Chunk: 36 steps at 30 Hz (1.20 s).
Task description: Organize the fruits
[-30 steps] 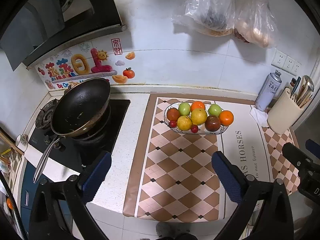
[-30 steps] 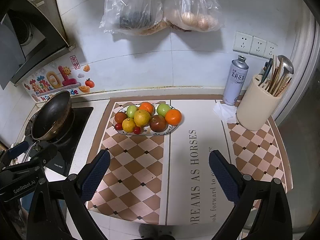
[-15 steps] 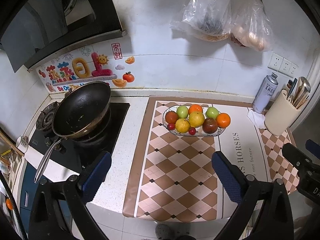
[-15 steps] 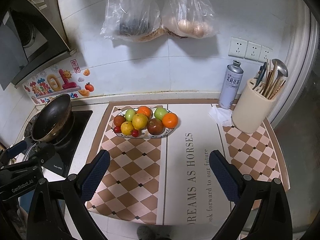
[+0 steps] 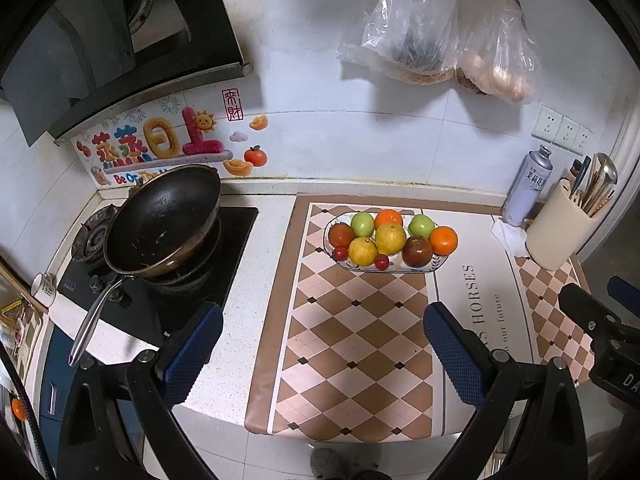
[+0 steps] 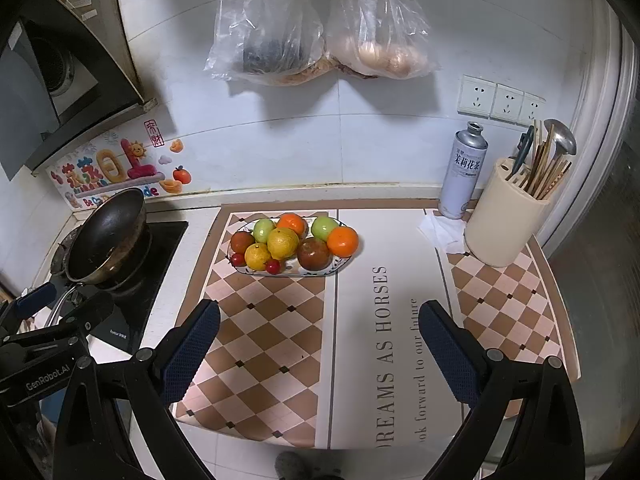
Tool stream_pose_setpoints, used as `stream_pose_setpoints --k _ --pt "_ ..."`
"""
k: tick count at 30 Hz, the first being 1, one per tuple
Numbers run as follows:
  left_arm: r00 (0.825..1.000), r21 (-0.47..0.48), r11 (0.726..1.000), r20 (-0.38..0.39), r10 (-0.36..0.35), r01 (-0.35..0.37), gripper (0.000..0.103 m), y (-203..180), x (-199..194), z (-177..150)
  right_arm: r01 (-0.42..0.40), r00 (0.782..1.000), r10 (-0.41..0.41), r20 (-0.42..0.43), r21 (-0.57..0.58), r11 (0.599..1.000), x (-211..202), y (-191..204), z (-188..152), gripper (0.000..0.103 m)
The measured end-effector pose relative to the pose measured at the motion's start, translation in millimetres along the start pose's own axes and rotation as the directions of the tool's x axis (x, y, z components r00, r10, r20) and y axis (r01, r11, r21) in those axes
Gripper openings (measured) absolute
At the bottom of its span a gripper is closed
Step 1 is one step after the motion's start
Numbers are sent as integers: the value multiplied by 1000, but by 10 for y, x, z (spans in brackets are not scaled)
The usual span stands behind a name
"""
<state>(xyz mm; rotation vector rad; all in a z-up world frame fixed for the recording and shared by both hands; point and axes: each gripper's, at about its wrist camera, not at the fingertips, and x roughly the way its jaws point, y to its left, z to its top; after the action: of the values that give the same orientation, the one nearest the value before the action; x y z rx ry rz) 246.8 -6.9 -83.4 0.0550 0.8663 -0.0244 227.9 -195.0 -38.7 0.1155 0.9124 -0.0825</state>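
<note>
At twelve o'clock the fruit plate (image 6: 340, 266) is heaped; both grippers' fingers (image 6: 192, 348) spread empty, and a careless nudge could roll fruit off

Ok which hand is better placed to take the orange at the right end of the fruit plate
Probably right. Seen from the right gripper, the orange lies almost straight ahead; from the left gripper it sits off to the right. Both are open and empty.

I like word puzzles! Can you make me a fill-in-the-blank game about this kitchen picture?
1. The fruit plate holds two ____ apples.
2. The black pan sits on the ____.
3. Both grippers, left gripper and right gripper, have their jaws ____.
4. The utensil holder stands next to a spray ____.

Missing words: green; stove; open; can
</note>
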Motion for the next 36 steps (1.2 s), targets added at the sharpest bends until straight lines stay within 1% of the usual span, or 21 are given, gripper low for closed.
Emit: stream_pose_setpoints --k 36 --pt "1000 -2 1000 6 -14 14 103 23 -116 11 -2 1000 2 4 -8 1000 -74 62 -57 102"
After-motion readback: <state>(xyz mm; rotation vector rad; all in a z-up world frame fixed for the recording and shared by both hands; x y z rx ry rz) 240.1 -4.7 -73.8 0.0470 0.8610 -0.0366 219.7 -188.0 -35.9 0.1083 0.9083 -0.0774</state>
